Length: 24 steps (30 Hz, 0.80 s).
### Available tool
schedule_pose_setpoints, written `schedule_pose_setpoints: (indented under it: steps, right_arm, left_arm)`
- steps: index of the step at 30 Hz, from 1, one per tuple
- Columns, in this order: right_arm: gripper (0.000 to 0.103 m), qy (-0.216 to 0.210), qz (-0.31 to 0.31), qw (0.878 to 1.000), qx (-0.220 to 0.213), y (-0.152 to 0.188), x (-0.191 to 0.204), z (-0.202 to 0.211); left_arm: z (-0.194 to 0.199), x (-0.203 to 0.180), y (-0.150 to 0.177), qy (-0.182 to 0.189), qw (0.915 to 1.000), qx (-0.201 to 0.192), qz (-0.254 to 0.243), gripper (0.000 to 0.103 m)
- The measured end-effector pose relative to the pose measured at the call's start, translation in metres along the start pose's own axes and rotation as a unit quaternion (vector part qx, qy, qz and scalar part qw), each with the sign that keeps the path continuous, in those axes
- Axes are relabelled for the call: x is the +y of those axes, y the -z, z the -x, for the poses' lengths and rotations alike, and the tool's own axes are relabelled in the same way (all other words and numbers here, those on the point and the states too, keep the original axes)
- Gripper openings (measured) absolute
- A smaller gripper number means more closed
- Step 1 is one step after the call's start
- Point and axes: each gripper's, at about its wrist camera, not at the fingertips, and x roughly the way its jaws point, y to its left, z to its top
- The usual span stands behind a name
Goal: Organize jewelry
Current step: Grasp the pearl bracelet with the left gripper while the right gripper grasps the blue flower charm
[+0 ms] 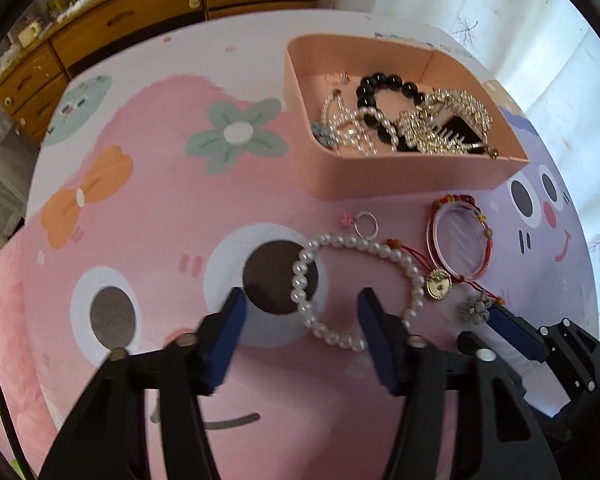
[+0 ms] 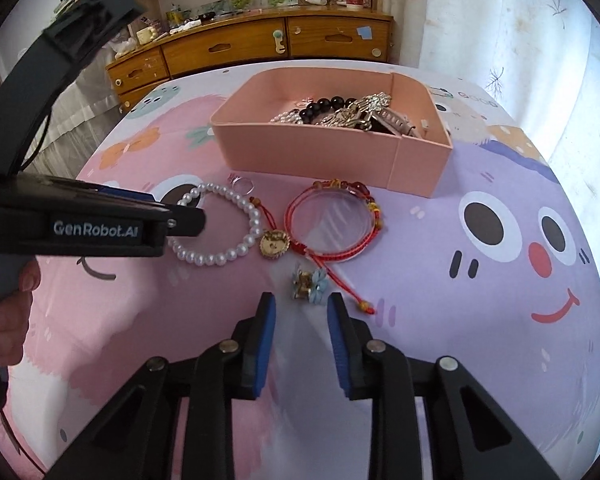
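Jewelry: most of it already sits in the pink box (image 1: 412, 184) at the far side of the cartoon mat (image 1: 148, 208); a handful of pieces lie loose on the mat just near of it
Pearl bracelet (image 1: 328, 332): flat on the mat, lying over the big cartoon eye (image 1: 276, 280), its near-left curve right between my left fingers
Left gripper (image 1: 300, 300): pointing steeply down over the pearls, about half open, blue pads not pressing on any bead as far as I can see, so nothing held
Ring (image 1: 367, 225): small silver one with a pink bit, just far of the pearl loop, close to the box wall
Red cord bracelet (image 2: 332, 224): right of the pearls, wrapped around a clear round disc (image 2: 332, 220), gold charm (image 2: 274, 245) at its near-left touching the pearl strand
Flower clip (image 2: 310, 280): tiny blue and gold thing, sits just ahead of my right fingertips
Right gripper (image 2: 301, 308): fairly narrow gap, pads apart, clip in front of them and not between, so empty
Box contents: black bead bracelet (image 1: 380, 88), more pearls, sparkly hair comb (image 1: 444, 128), all tangled together
Background: wooden drawers (image 2: 260, 46) far behind the table
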Motion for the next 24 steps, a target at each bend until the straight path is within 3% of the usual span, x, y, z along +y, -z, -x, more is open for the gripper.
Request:
schedule_pose_setpoints:
  steps: [5, 10, 16, 20, 21, 24]
  right_arm:
    - [0.016, 0.007, -0.007, 1.000, 0.000, -0.006, -0.002, -0.004]
    - [0.015, 0.007, -0.008, 1.000, 0.002, -0.007, -0.003, -0.005]
    - [0.015, -0.010, -0.023, 1.000, 0.005, -0.011, -0.003, -0.002]
    - [0.014, -0.038, -0.049, 0.998, 0.003, -0.018, -0.003, 0.005]
    - [0.008, -0.047, -0.055, 0.997, 0.002, -0.021, -0.003, 0.006]
    - [0.007, -0.063, -0.071, 0.995, -0.002, -0.028, -0.003, 0.011]
  left_arm:
    - [-0.001, 0.001, 0.000, -0.011, 0.9998, -0.007, -0.016, 0.027]
    - [-0.002, 0.001, -0.003, -0.020, 0.9994, -0.013, -0.024, 0.010]
    - [-0.001, 0.014, -0.003, -0.023, 0.9992, -0.030, 0.013, 0.005]
    - [0.016, 0.021, -0.001, -0.016, 0.9977, -0.062, 0.021, 0.005]
    - [0.021, 0.023, 0.000, -0.011, 0.9972, -0.071, 0.023, 0.005]
    - [0.037, 0.027, 0.002, -0.003, 0.9953, -0.093, 0.025, 0.005]
